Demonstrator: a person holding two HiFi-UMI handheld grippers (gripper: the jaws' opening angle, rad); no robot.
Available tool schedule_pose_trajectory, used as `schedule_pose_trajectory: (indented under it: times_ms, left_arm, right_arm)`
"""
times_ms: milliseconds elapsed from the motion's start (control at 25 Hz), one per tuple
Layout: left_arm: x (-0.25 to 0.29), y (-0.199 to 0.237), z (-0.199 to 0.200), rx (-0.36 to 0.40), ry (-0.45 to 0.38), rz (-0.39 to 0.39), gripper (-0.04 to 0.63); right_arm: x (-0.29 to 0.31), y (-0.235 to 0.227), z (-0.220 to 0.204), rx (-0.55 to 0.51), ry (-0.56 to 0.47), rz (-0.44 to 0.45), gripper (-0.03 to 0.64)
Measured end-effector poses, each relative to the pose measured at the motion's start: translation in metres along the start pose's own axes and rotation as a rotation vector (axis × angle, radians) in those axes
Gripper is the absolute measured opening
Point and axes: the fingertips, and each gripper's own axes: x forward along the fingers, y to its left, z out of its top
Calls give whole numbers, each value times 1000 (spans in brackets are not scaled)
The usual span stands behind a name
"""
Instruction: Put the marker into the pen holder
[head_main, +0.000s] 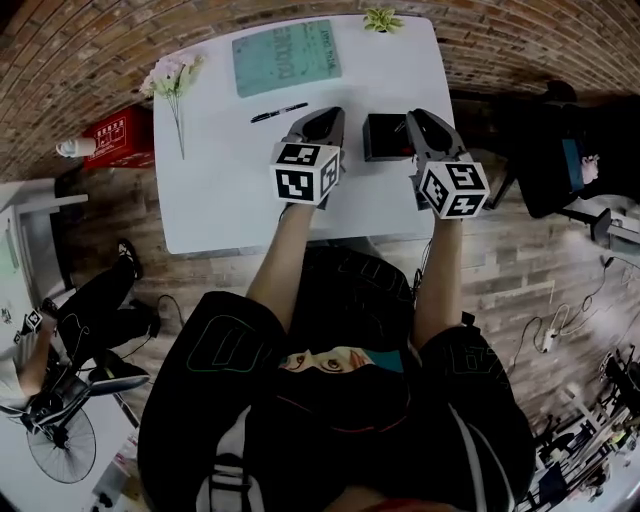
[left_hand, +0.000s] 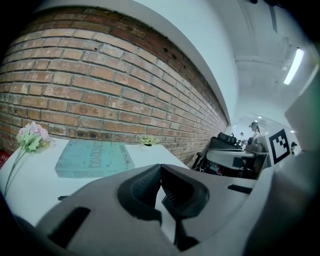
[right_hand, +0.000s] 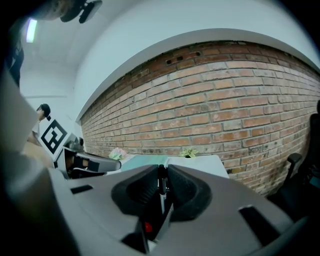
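Between the left gripper's (left_hand: 160, 168) jaws nothing is held, their tips pressed together. The right gripper's (right_hand: 161, 171) jaws are likewise seen shut and empty. Just left of the left jaws, a slim black marker (head_main: 280, 112) is laid flat on the white rectangular table (head_main: 210, 190). A square black pen holder (head_main: 383, 137) is set between the two pairs. Beyond them a teal hardcover book (head_main: 286, 56) is seen.
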Motion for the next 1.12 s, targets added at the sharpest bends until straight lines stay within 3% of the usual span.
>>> schedule_pose_trajectory:
  times_ms: [600, 1120]
  left_arm:
    - [0, -6, -23, 35, 73, 39, 5]
    - [0, 2, -18, 14, 41, 27, 5]
  right_arm:
    - [5, -5, -23, 20, 11, 34, 66]
    - [5, -2, 1, -8, -31, 29, 69]
